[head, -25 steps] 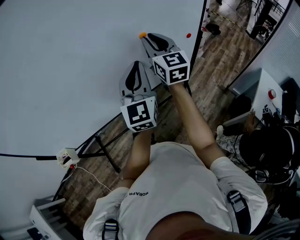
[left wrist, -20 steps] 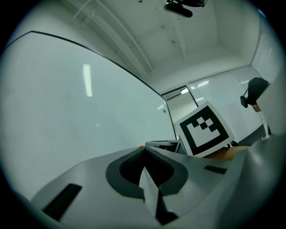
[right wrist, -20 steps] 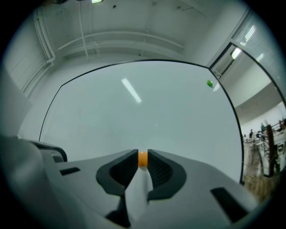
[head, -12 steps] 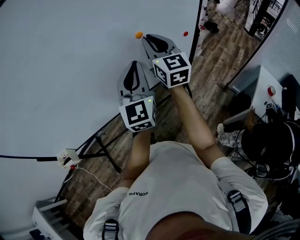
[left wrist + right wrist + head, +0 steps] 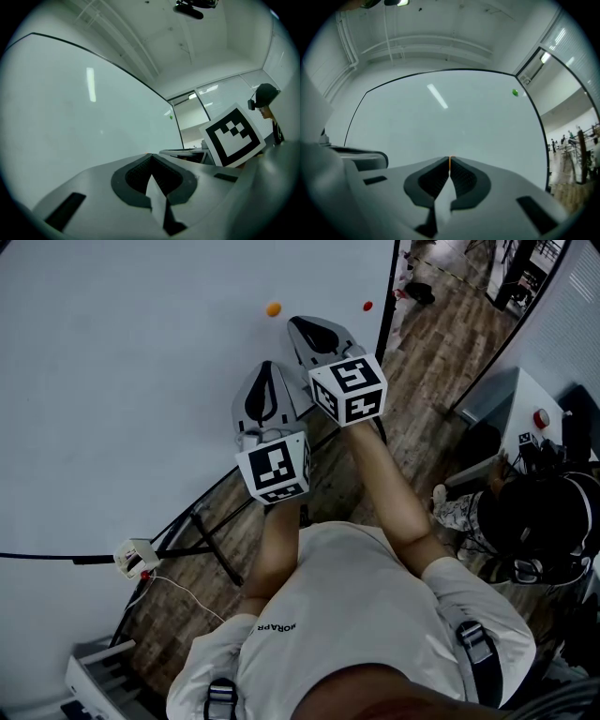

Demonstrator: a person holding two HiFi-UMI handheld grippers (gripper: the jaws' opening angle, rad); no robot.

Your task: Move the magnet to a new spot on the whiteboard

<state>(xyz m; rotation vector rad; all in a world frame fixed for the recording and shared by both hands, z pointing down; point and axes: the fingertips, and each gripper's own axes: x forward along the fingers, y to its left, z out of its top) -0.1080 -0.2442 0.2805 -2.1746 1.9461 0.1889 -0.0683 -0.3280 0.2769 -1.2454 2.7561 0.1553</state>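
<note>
**Right jaws closed, clear of the orange magnet**

Head view. One second earlier the orange magnet lay against the tip of the right gripper. It now sits on the whiteboard just up-left of that tip, apart from it. The right jaws have just been closing and meet with nothing gripped; the magnet shows only as an orange sliver beyond them. The left gripper, jaws together and empty, lies alongside as before. Bare board spreads leftward. The dark right edge and a second small magnet stand near.
</note>
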